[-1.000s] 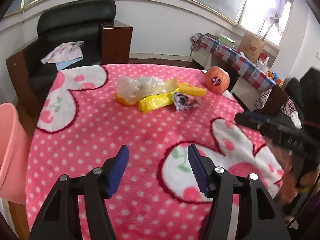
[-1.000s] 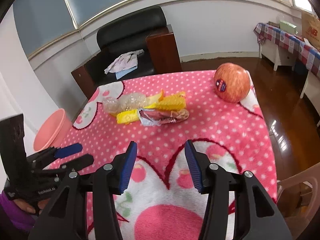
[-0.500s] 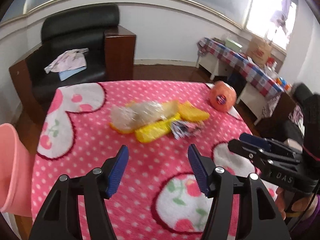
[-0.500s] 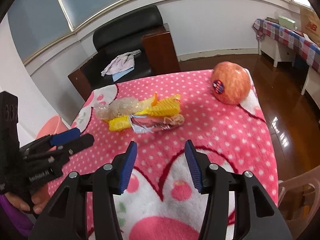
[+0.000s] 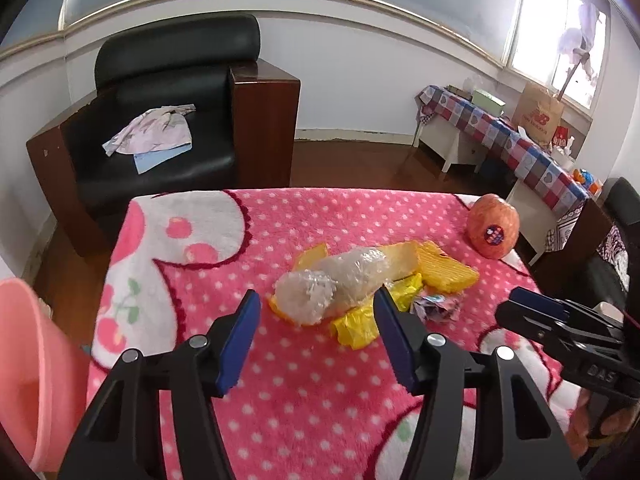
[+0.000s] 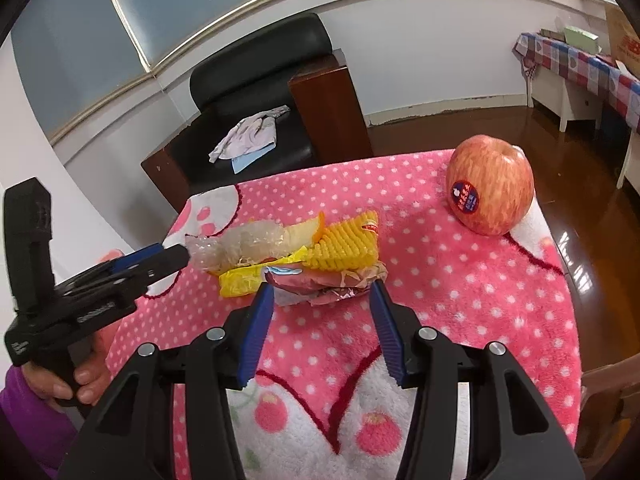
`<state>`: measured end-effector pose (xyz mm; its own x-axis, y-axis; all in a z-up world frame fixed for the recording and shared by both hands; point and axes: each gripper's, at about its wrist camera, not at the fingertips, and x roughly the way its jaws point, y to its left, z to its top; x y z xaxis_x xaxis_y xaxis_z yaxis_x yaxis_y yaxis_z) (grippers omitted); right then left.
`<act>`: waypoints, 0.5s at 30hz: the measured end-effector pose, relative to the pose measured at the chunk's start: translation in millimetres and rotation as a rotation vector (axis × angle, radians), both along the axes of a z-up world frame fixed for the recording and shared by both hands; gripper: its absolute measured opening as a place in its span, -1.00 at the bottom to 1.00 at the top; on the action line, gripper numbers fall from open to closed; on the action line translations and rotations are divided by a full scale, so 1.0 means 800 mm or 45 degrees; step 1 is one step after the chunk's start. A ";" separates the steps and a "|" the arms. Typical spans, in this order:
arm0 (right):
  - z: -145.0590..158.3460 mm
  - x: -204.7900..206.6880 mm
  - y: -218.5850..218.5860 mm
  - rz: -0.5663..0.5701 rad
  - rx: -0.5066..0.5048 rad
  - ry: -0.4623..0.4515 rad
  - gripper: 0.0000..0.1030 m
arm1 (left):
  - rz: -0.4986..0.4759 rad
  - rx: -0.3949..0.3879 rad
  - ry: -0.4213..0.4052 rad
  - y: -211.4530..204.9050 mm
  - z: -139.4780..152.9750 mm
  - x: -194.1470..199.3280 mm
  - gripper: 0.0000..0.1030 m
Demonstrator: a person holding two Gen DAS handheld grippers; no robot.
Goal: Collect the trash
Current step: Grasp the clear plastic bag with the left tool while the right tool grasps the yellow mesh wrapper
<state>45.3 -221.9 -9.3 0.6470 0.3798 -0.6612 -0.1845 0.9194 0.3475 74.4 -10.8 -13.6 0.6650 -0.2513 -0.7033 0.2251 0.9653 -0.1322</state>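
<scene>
Fuzzy cloth table cover (image 5: 320, 400), crinkly clear plastic wrap (image 5: 336, 280), glossy apple (image 6: 492, 186).

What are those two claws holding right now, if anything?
Nothing. The left gripper is closing around the clear plastic wad without touching; the right gripper is open, short of the crumpled wrapper.

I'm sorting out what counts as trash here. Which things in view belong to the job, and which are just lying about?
Belongs to the job:
- crumpled clear plastic wrap
- yellow plastic wrapper
- yellow ribbed foam sleeve
- crumpled foil wrapper
- pink plastic bin, probably where it goes

Just lying about:
- red apple with a sticker
- black armchair
- cloth on its seat
</scene>
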 end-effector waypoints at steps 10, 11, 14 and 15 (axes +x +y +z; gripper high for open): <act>-0.001 0.011 0.000 -0.017 0.005 -0.003 -0.02 | 0.032 -0.038 0.031 0.007 -0.023 0.015 -0.73; -0.002 0.013 -0.001 -0.022 0.005 -0.001 -0.02 | 0.040 -0.046 0.016 0.011 -0.020 0.010 -0.75; -0.002 0.022 -0.004 -0.033 0.022 0.005 -0.02 | 0.068 -0.073 -0.017 0.021 -0.012 -0.001 -0.78; -0.002 0.025 -0.005 -0.034 0.030 0.009 -0.02 | 0.082 -0.084 -0.027 0.026 -0.008 -0.006 -0.78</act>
